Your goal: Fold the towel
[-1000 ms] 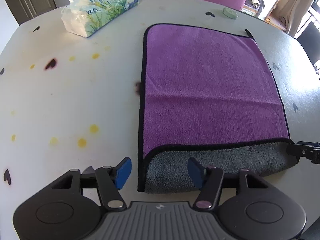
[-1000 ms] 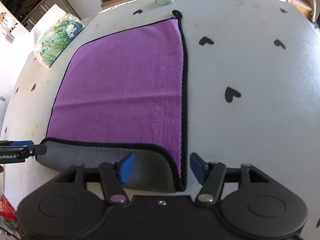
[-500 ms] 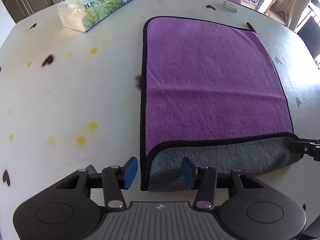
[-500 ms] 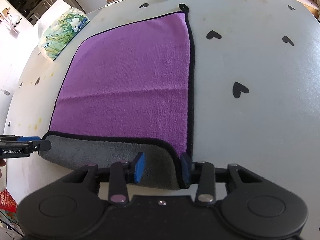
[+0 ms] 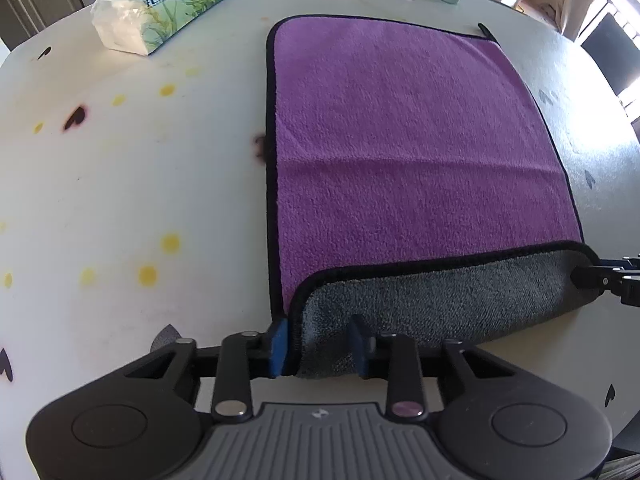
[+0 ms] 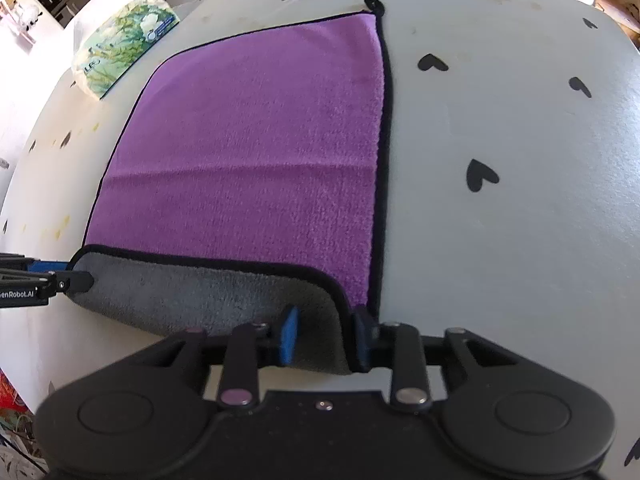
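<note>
On the pale round table (image 5: pixel 160 200) printed with black hearts lies the purple microfibre towel with black piping (image 5: pixel 400 140), its near edge turned over to show a grey underside. At the near left corner the left gripper (image 5: pixel 318 340) pinches the folded grey edge between its blue pads, and the right gripper (image 6: pixel 326 334) pinches the near right corner likewise. A floral tissue pack (image 5: pixel 168 0) sits well apart, beyond the towel's far left corner.
</note>
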